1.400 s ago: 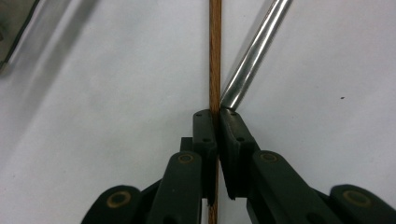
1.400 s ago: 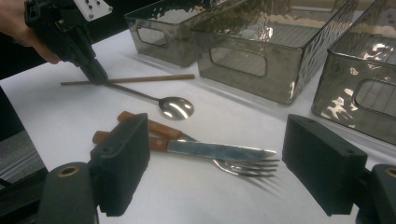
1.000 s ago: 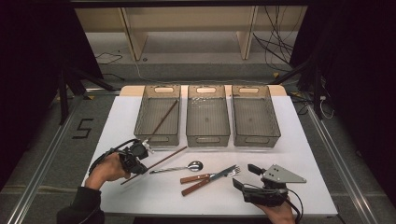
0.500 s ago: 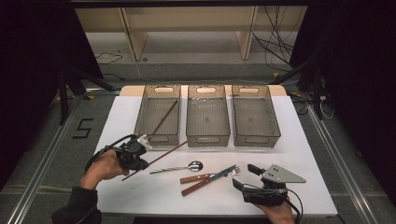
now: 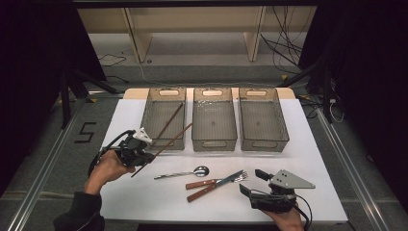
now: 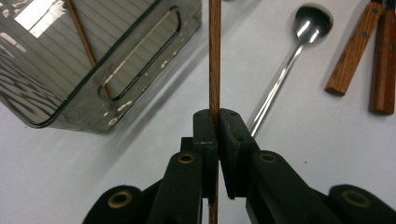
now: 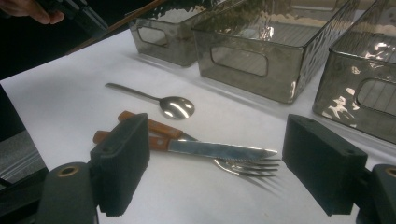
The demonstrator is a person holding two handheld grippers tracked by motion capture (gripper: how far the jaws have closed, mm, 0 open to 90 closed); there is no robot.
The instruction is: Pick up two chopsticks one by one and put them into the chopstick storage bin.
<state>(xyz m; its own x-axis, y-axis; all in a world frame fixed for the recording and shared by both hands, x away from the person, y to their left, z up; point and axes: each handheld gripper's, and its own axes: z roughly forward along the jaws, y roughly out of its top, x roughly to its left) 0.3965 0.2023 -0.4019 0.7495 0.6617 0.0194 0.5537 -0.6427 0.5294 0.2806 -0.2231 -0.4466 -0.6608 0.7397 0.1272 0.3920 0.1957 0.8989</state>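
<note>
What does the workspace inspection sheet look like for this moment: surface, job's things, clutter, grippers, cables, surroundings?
Surface: white table, flat, no spills seen.
Job's things: chopstick clamped in the left gripper, its tip raised toward the left bin; a second chopstick already lies in that bin. Middle bin and right bin look empty.
Clutter: spoon, knife and fork lie loose on the table in front of the bins, knife across the fork.
Grippers: left shut on the chopstick; right gripper open, low over the table, near the knife and fork.
Cables: cable loops from the left gripper; more on the floor behind.
Surroundings: wooden shelving, dark sides.
</note>
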